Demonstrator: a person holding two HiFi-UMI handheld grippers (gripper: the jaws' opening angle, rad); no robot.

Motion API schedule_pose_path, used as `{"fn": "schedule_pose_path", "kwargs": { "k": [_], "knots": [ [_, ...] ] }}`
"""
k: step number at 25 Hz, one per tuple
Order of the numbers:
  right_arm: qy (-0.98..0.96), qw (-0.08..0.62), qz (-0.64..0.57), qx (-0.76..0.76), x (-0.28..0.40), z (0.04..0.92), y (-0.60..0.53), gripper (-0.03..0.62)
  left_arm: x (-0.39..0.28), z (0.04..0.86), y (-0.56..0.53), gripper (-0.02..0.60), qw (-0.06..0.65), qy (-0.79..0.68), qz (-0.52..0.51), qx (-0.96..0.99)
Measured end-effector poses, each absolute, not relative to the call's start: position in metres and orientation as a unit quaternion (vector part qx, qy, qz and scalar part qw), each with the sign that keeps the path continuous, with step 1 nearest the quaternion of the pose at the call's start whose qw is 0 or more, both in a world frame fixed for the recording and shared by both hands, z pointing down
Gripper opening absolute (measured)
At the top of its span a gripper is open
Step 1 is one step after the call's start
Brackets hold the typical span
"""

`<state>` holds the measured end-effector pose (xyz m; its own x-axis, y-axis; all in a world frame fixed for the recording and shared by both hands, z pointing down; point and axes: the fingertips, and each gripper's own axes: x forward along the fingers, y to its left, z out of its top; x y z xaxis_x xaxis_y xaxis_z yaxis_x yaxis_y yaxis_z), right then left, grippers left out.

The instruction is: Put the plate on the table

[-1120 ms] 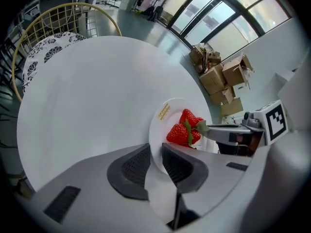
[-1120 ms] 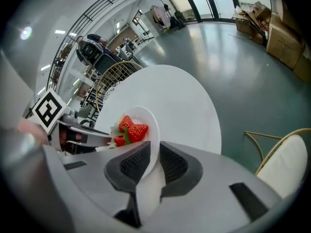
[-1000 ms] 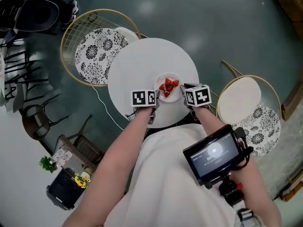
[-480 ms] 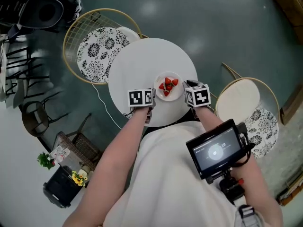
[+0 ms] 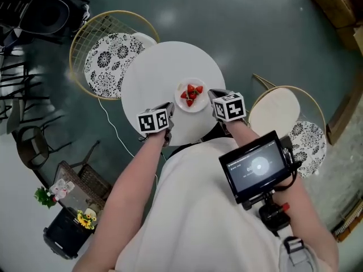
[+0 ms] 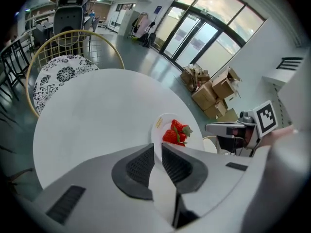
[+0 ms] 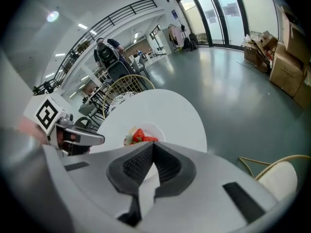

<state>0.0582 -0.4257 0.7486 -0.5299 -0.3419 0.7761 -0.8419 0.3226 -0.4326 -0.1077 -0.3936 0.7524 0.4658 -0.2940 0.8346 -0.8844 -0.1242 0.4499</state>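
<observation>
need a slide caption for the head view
A plate of strawberries on the round white table, flanked by the left gripper and right gripper.

white plate [image 5: 198, 105]; red strawberries [image 5: 191, 94]; white table [image 5: 153, 78]; black-and-white floral cushion [image 5: 105, 64]

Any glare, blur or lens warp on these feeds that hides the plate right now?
Head view: sharp, soft light glare on the floor, plate clear. Left gripper view: heavy fisheye, dark corners, windows very bright, plate sharp. Right gripper view: same warp; the fingers cover the plate's near edge.
</observation>
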Motion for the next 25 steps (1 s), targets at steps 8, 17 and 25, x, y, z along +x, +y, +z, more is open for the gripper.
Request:
{"fn": "schedule_pose_path", "kwargs": {
  "k": [8,17,25],
  "knots": [
    [-0.776,0.267,0.419,0.388,0.043,0.711,-0.388,0.003,-0.134,0.726,-0.339,0.005,0.495,-0.432,0.252,0.71],
    [-0.802,0.235,0.403,0.373,0.034,0.665,-0.338,0.003,-0.151,0.693,-0.272,0.005,0.476,-0.426,0.219,0.737],
    [-0.828,0.216,0.38,0.352,0.022,0.629,-0.29,0.002,-0.147,0.659,-0.23,0.005,0.453,-0.413,0.171,0.772]
  ]
}}
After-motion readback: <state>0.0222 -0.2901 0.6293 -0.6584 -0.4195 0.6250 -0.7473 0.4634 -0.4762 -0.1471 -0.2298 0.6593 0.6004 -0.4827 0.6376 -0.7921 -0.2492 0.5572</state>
